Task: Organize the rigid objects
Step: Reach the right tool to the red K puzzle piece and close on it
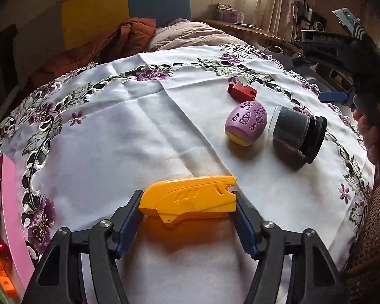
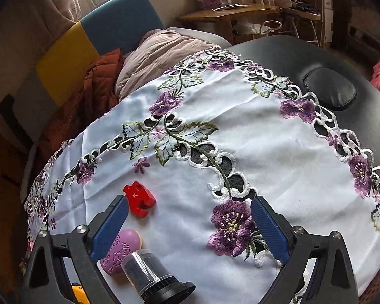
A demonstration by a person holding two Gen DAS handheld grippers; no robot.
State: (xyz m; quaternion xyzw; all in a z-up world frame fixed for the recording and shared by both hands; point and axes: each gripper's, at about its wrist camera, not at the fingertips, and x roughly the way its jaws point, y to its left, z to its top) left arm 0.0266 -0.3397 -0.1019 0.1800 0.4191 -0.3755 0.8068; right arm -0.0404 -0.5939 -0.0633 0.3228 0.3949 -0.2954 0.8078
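A yellow plastic piece (image 1: 190,200) lies across my left gripper (image 1: 187,202), whose blue pads touch both its ends; it is shut on it just above the cloth. Further right stand a purple egg-shaped piece (image 1: 244,122), a red block (image 1: 242,91) and a dark jar (image 1: 297,133) lying on its side. My right gripper (image 2: 188,211) is open and empty above the cloth; the red block (image 2: 139,198), purple piece (image 2: 122,249) and jar (image 2: 152,276) sit at its lower left. The right gripper also shows in the left wrist view (image 1: 342,96).
A white embroidered tablecloth (image 1: 129,131) covers a dark table (image 2: 316,58). A pink box edge (image 1: 14,217) and orange parts (image 1: 2,276) sit at the left. A bed with blankets (image 1: 179,35) lies behind the table.
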